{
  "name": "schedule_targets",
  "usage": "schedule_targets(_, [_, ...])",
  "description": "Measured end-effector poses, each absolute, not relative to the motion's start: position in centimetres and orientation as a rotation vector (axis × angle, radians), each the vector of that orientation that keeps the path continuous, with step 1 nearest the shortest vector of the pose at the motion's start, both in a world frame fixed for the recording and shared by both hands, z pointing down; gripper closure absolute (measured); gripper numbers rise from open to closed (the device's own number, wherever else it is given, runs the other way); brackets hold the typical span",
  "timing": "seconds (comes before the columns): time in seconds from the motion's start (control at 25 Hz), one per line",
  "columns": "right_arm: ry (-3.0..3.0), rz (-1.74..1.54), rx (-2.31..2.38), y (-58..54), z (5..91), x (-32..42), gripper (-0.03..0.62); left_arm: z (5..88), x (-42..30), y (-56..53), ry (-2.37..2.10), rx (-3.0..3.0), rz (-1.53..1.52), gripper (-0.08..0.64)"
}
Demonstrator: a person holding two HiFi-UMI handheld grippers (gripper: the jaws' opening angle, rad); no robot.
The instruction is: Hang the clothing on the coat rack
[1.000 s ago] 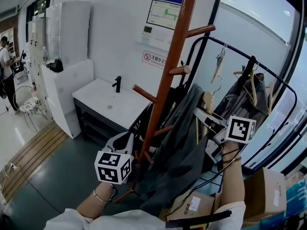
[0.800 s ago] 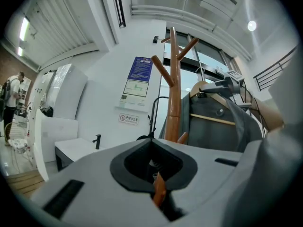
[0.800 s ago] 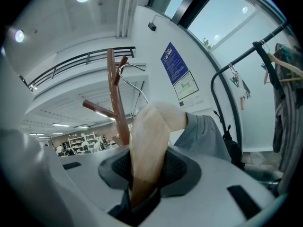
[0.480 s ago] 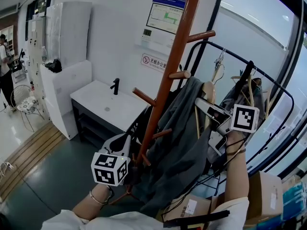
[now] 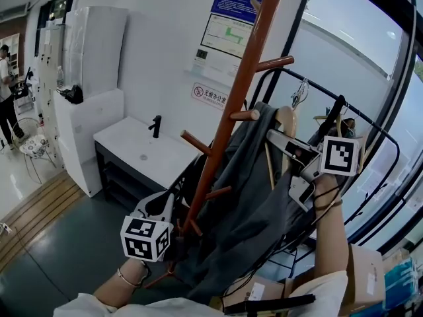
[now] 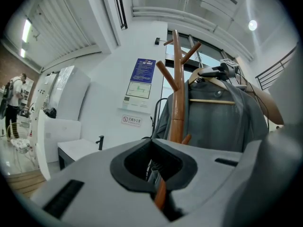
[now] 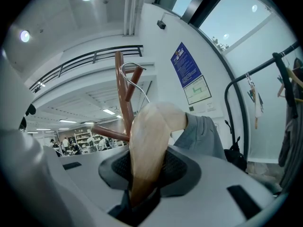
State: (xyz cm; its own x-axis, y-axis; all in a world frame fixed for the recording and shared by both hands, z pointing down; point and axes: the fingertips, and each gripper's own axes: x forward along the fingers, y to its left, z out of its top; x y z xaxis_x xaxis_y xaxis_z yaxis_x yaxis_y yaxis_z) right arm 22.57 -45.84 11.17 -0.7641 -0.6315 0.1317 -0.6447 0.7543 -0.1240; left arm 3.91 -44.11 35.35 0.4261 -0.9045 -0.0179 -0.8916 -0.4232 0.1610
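Coat rack (image 5: 232, 104) stands between the two grippers: just left of the right gripper (image 5: 277, 140), ahead and right of the left gripper (image 5: 162, 203). Hanger (image 5: 286, 119) sits between the right gripper's jaws, and the clothing (image 5: 254, 197) on it hangs below that gripper against the rack's right side. Garment rail (image 5: 317, 84) is behind and right of the right gripper. Cardboard box (image 5: 367, 276) is on the floor below that gripper, to the right. Bench (image 5: 135, 150) with tap (image 5: 155, 125) on it is ahead-left of the left gripper, against the wall, with the cabinet (image 5: 89, 45) further left. Wall notices (image 5: 226, 35) are behind the rack, above both grippers. Person (image 5: 6, 91) is far left.
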Motion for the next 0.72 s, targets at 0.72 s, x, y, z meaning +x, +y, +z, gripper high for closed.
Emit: schedule_targets(0.72, [-2.813,0.312,1.186,-46.1,7.5,21.6,0.462,35.7,2.7,-43.0,-1.667,2.484,-0.2,0.552])
